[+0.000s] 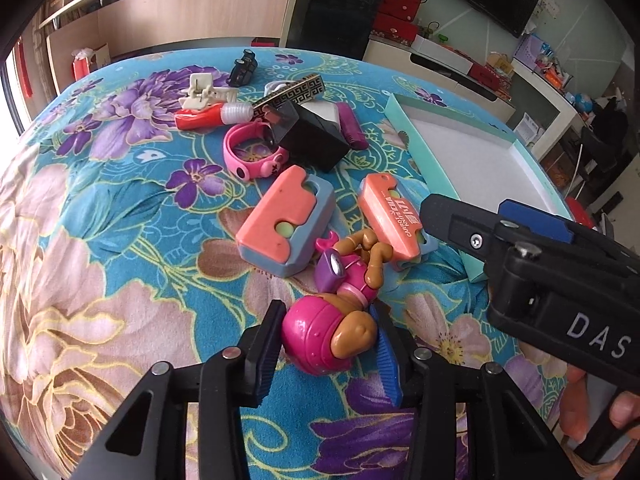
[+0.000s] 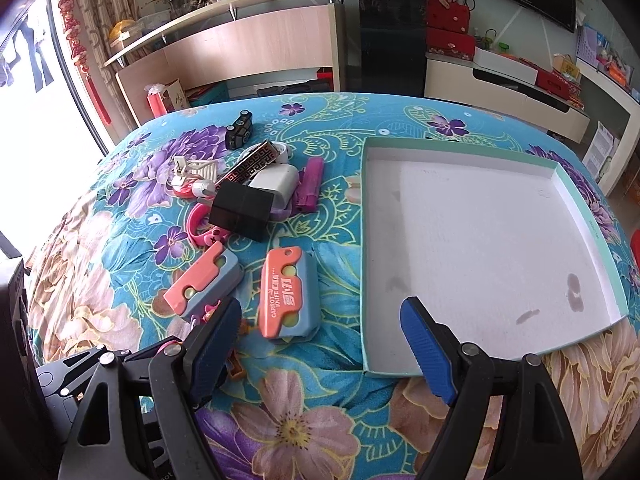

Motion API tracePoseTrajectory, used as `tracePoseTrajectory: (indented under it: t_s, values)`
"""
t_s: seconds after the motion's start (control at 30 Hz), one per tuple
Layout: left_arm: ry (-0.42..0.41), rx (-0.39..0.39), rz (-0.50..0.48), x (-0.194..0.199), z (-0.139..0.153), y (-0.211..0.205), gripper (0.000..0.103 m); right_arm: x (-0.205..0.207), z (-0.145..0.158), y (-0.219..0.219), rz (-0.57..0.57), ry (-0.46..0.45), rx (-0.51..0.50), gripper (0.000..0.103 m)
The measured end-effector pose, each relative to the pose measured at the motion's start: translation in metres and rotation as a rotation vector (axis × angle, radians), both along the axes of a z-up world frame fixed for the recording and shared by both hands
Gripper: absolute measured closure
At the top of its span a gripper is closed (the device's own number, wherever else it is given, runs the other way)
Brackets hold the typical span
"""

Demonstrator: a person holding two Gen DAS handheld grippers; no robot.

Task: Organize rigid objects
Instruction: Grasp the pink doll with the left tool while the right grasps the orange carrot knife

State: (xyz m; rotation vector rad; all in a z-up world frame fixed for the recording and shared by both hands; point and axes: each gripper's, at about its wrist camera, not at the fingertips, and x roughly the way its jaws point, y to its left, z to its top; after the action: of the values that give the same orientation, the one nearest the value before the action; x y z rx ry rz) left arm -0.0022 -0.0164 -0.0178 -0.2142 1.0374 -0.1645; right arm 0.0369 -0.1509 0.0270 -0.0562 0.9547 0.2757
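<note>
Pink toy figure between left tool pads, touching both

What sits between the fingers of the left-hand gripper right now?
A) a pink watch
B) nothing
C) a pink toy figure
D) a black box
C: in the left wrist view the left gripper has the round pink head of the toy figure between its fingers, while the pink watch and black box lie further off on the flowered cloth.
</note>
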Motion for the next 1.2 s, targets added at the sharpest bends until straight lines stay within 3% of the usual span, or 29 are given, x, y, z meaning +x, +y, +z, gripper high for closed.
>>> tracePoseTrajectory:
  t_s: [0.27, 0.7, 1.0, 1.2]
  values:
    - [0.0, -0.028, 0.021, -0.004, 0.002, 0.014, 0.058, 0.012, -0.015, 0.025, 0.063, 0.035, -0.029, 0.028]
    - [0.0, -0.057, 0.054, -0.001, 0.0, 0.03, 0.058, 0.031, -0.04, 0.033, 0.039, 0.105, -0.078, 0.053]
    - [-0.013, -0.051, 0.052, 0.001, 0.0, 0.029, 0.058, 0.032, -0.045, 0.038, 0.04, 0.092, -0.108, 0.059]
    - [-0.106, -0.032, 0.022, -0.007, 0.021, 0.022, 0.058, 0.025, -0.028, 0.032, 0.032, 0.048, -0.086, 0.059]
